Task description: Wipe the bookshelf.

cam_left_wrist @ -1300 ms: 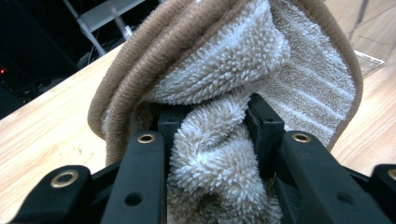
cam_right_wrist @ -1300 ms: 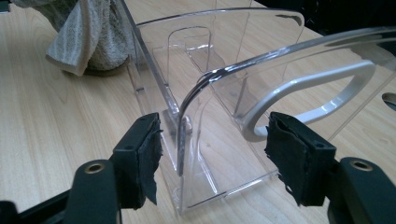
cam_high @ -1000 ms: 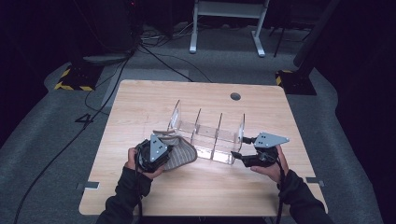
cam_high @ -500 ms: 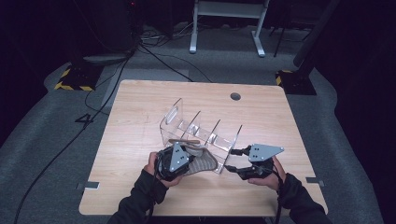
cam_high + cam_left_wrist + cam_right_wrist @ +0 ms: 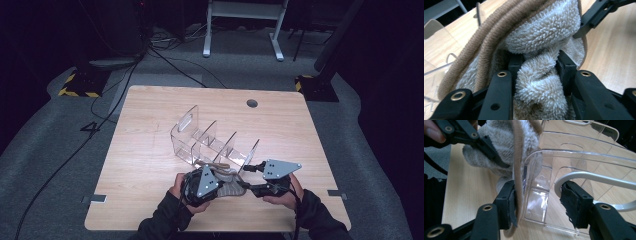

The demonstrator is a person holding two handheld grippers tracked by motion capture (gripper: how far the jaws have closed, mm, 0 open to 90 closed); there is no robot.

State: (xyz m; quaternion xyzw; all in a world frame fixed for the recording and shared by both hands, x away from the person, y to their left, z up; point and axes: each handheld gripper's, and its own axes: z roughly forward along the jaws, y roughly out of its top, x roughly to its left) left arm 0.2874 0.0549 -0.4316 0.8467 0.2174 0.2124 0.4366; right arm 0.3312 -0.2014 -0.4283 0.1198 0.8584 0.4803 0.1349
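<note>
Two hand-held grippers work at the near edge of the wooden table (image 5: 150, 150), both by a fuzzy beige slipper (image 5: 231, 181). Left gripper (image 5: 537, 66): jaws narrow, clamped on a bunched fold of the slipper's terry lining; pile bulges out betw. the pads in the left gripper view. In the high view the left gripper (image 5: 227, 184) sits w/ the slipper lying just right of it, near the table's front edge.

Right gripper (image 5: 539, 197): jaws have just been closing, now approx. mid-width. The slipper's brown edge band (image 5: 517, 182) and the end wall of the clear acrylic divider rack (image 5: 564, 165) stand betw. them. The band lies against the left pad; right pad is apart from the rack wall, so no firm grip yet. High view puts the right gripper (image 5: 252, 177) at the slipper's right end.

Just beyond, the rack (image 5: 212, 142) runs diagonally toward mid-table, its near end touching or almost touching the slipper. Farther back: a round cable hole (image 5: 252, 103) in the tabletop.
</note>
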